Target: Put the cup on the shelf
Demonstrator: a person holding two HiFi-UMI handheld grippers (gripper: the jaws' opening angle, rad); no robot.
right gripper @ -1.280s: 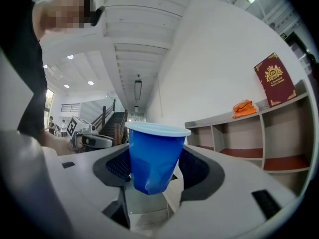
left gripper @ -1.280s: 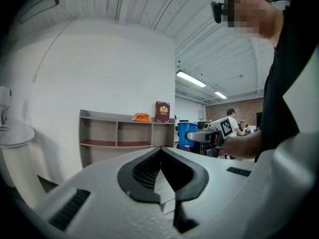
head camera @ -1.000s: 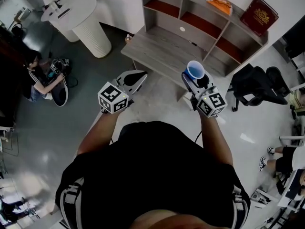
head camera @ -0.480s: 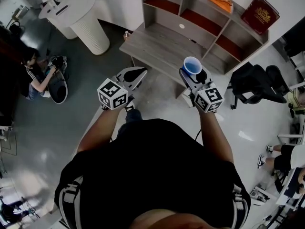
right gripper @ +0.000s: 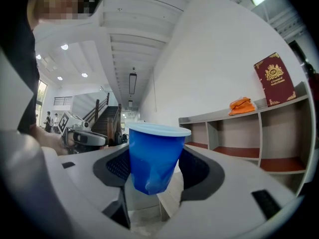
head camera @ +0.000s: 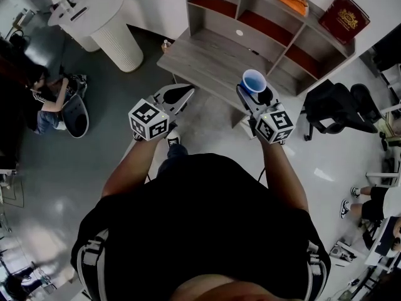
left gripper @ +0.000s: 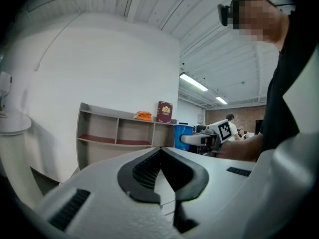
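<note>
A blue paper cup (head camera: 254,80) with a pale rim stands upright between the jaws of my right gripper (head camera: 254,91), which is shut on it. In the right gripper view the cup (right gripper: 152,158) is dented where the pads squeeze it. It hangs in front of the grey open shelf unit (head camera: 219,61), over the edge of its low front board. The shelf (right gripper: 234,133) shows at the right of that view. My left gripper (head camera: 187,92) is level to the left, short of the shelf, shut with nothing in it; its tips (left gripper: 160,149) meet. From there the cup (left gripper: 182,136) appears at right.
An orange bundle (head camera: 292,0) and a maroon book (head camera: 343,19) sit on the shelf's top. A small bottle (head camera: 166,46) stands by its left end. A white round pedestal table (head camera: 103,17) is at the far left, a black chair (head camera: 335,111) at right, a crouching person (head camera: 50,99) at left.
My right gripper has carried the cup a little closer to the shelf. The left gripper has stayed about where it was.
</note>
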